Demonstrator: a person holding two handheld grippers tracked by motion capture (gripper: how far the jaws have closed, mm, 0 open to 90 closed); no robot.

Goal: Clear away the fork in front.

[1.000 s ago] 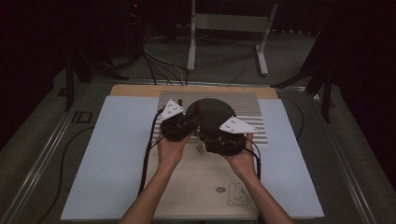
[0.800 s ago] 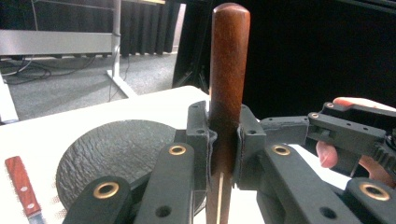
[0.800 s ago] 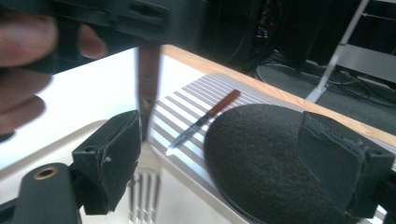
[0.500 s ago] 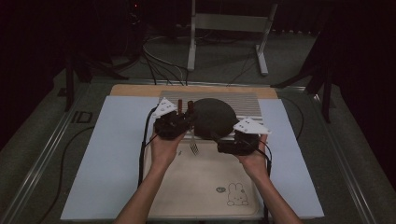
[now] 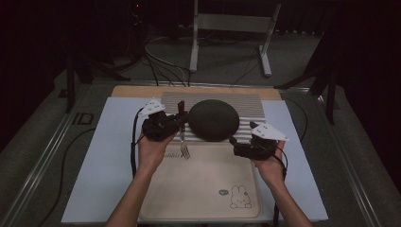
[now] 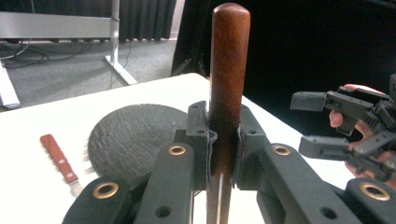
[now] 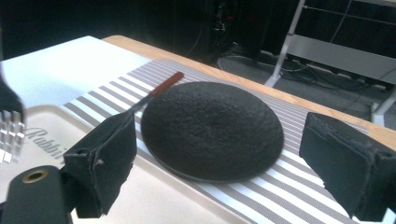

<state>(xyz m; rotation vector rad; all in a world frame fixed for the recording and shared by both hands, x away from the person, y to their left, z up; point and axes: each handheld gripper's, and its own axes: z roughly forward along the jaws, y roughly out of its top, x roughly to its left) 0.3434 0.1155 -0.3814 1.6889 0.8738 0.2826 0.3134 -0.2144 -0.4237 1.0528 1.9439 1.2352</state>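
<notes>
High view, read left to right: left gripper (image 5: 176, 124) sits at the left edge of the dark plate (image 5: 213, 119), clenched on the wooden handle of a fork (image 5: 184, 147). Fork's metal tines hang toward the person, over the top edge of the beige placemat (image 5: 198, 189); whether they touch the mat, cannot tell. Handle end points away, toward the striped mat (image 5: 255, 105) under the plate. Long axis runs roughly front-to-back across the table, tilted up at the handle.

Left gripper view confirms the grip: both pads pinch the brown handle (image 6: 228, 70) partway along it, rounded handle end standing up past the jaws, metal neck dropping below them. Judgement: held by the handle so the tines stay free to be laid down beside the plate, as in a place setting.

A second wood-handled utensil (image 6: 59, 161), seemingly a knife, lies flat just beside the plate in this view.

Right gripper (image 5: 235, 144) hovers at the plate's near right edge, jaws spread wide and empty, having just finished opening; nothing between them. Right gripper view shows the plate (image 7: 212, 128) framed between the two pads, untouched. Judgement: this hand looks to stand by, perhaps to steady or shift the plate; fork not yet set down
</notes>
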